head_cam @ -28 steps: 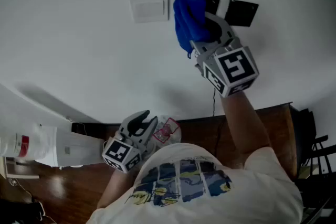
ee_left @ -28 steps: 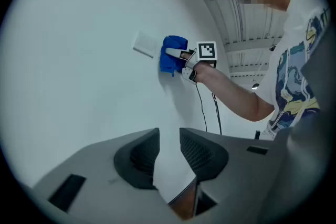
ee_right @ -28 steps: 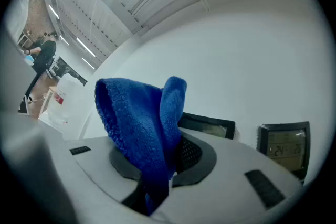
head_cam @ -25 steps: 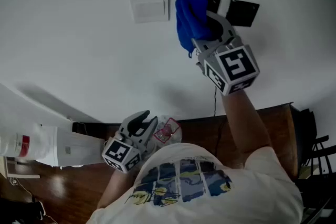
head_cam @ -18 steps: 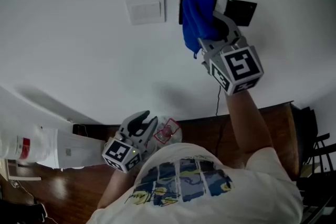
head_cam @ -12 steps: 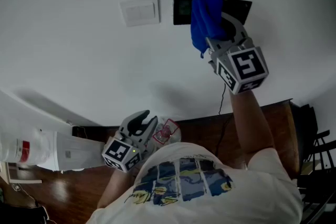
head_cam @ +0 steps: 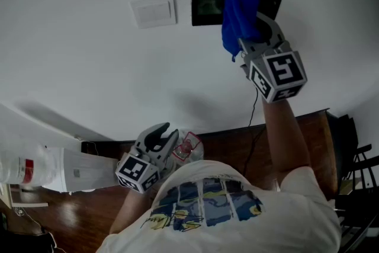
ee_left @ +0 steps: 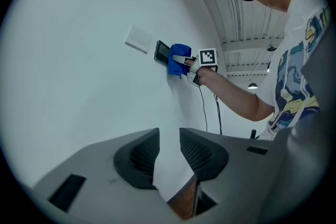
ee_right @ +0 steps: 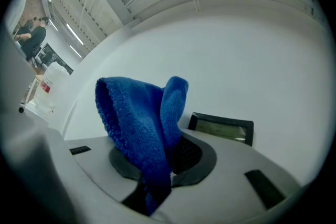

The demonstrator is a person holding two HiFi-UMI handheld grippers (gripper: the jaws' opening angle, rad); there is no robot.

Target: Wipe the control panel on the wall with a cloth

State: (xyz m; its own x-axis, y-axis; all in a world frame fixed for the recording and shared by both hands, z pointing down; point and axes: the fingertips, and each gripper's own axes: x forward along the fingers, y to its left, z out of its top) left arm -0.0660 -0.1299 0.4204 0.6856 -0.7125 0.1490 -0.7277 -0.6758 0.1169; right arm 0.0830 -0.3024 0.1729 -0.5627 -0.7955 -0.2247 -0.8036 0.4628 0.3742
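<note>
A blue cloth (head_cam: 238, 19) is bunched against the white wall, with my right gripper (head_cam: 251, 25) shut on it. The cloth lies between two dark control panels, the left one (head_cam: 208, 7) uncovered and the right one (head_cam: 270, 6) partly hidden behind cloth and jaws. The right gripper view shows the cloth (ee_right: 140, 124) folded between the pads, with a panel (ee_right: 222, 127) just beyond. My left gripper (head_cam: 161, 135) hangs low by the person's chest, jaws almost together with nothing in them. From the left gripper (ee_left: 168, 145) view the cloth (ee_left: 179, 57) and panel (ee_left: 162, 52) are far up the wall.
A white switch plate (head_cam: 153, 9) sits left of the panels. A thin black cord (head_cam: 254, 108) runs down the wall to a brown wooden strip (head_cam: 302, 130). A white container with a red label (head_cam: 35, 169) lies low left, and a clear packet (head_cam: 188, 148) lies near the left gripper.
My right gripper has slid the cloth rightward along the wall, off the left dark panel, which is now uncovered. The left gripper has stayed put.
</note>
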